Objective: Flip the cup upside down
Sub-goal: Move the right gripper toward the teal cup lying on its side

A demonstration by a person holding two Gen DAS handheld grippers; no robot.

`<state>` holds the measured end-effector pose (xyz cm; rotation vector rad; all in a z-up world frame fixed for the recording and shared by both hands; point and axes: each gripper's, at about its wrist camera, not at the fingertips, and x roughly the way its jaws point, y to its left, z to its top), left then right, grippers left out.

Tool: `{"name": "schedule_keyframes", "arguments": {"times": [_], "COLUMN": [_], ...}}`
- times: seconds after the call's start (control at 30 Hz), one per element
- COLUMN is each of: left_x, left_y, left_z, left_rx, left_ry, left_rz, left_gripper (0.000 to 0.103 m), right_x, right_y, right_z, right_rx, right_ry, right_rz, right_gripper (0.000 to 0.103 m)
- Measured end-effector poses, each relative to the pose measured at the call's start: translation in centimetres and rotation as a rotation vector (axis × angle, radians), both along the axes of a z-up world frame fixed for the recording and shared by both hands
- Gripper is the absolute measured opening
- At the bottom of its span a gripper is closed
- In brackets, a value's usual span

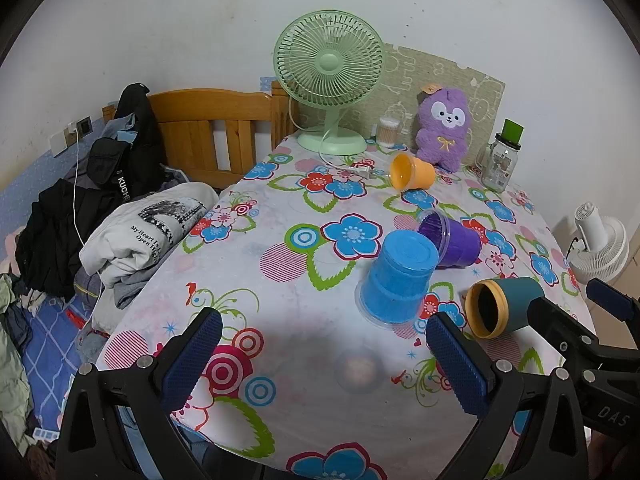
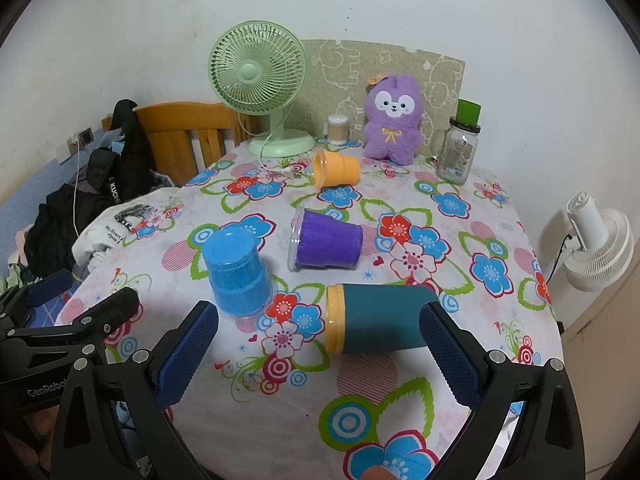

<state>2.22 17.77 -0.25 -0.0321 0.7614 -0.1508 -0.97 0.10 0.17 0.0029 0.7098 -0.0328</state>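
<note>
Your right gripper (image 2: 318,354) hangs wide apart around the teal cup (image 2: 380,318), which lies on its side on the desk (image 2: 460,392); your left gripper (image 1: 324,360) is apart too. Next, close on the cup and turn its mouth down.

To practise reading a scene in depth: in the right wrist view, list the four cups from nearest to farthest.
teal cup → blue cup → purple cup → orange cup
</note>
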Motion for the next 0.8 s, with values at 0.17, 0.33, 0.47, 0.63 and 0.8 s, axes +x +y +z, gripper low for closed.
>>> {"name": "schedule_keyframes", "arguments": {"times": [0.17,0.33,0.47,0.63,0.8], "left_x": [0.0,0.0,0.0,0.2,0.8], "left_y": [-0.2,-0.2,-0.4,-0.7,-1.4], "left_z": [-0.1,-0.1,-0.3,-0.6,-1.4], "left_rx": [0.002,0.002,0.003,0.004,0.010], "left_ry": [0.001,0.001,0.007,0.019,0.042], "left_rz": [-0.001,0.000,-0.005,-0.014,-0.032], "left_gripper": [0.103,0.103,0.103,0.103,0.103], "right_x": [-0.1,0.2,0.3,0.4,0.9], "right_y": [-0.3,-0.7,-1.0,-1.8,-2.7], "right_z": [-0.3,-0.6,-1.0,-1.4,-2.5], "right_rx": [0.005,0.019,0.017,0.022,0.033], "right_ry": [0.001,0.017,0.028,0.039,0.068], "right_rz": [-0.011,-0.033,-0.047,-0.069,-0.094], "right_gripper": [0.102,0.102,0.102,0.102,0.102]}}
